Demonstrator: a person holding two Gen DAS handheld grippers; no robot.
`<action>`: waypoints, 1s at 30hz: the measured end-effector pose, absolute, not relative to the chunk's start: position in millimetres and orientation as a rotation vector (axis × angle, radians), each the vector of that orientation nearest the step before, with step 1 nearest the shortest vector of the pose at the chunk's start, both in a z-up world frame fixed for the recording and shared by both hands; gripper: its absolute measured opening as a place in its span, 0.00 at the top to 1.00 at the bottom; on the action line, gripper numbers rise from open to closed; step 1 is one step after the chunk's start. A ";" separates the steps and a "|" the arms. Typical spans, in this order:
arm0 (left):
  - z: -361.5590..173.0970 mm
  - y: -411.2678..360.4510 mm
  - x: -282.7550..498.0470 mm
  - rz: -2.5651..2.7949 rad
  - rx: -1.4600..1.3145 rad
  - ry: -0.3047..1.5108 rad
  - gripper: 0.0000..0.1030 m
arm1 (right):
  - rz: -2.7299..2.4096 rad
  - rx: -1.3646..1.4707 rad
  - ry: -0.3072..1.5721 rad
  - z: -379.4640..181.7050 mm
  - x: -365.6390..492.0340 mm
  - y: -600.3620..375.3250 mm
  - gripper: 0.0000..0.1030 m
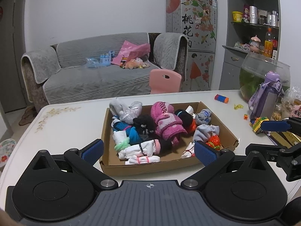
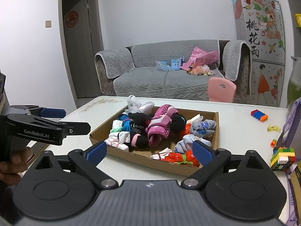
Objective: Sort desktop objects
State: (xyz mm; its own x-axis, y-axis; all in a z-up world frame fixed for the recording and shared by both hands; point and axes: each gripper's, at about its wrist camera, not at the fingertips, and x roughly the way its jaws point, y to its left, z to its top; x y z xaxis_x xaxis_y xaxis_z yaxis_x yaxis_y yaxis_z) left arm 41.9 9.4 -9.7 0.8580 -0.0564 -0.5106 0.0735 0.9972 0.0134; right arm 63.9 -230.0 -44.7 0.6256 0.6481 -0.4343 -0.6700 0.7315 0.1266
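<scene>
A shallow cardboard tray (image 1: 169,166) (image 2: 150,163) sits on the white table (image 1: 71,124) (image 2: 235,131), full of rolled socks and small cloth bundles. A pink rolled towel (image 1: 167,124) (image 2: 160,124) lies in its middle. My left gripper (image 1: 148,150) is open and empty, its blue pads level with the tray's near edge. My right gripper (image 2: 149,150) is open and empty, just in front of the tray's near side. The right gripper shows at the right of the left wrist view (image 1: 276,131); the left gripper shows at the left of the right wrist view (image 2: 62,119).
On the table to the right lie a striped toy block (image 1: 221,98) (image 2: 259,115), a yellow clip (image 1: 238,106) (image 2: 273,128), a multicoloured block stack (image 1: 258,125) (image 2: 283,159), a purple water bottle (image 1: 266,96) and a fish bowl (image 1: 263,75). A pink chair (image 1: 165,81) and grey sofa (image 1: 94,75) stand behind.
</scene>
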 end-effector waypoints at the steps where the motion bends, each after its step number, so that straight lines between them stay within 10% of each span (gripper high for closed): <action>1: -9.5 9.3 41.9 -0.065 0.035 0.534 0.00 | 0.757 -0.050 0.478 -44.3 64.0 -229.9 0.06; 30: -8.3 5.7 35.4 -0.086 0.057 0.508 0.00 | 0.757 -0.059 0.499 -51.4 60.0 -225.2 0.05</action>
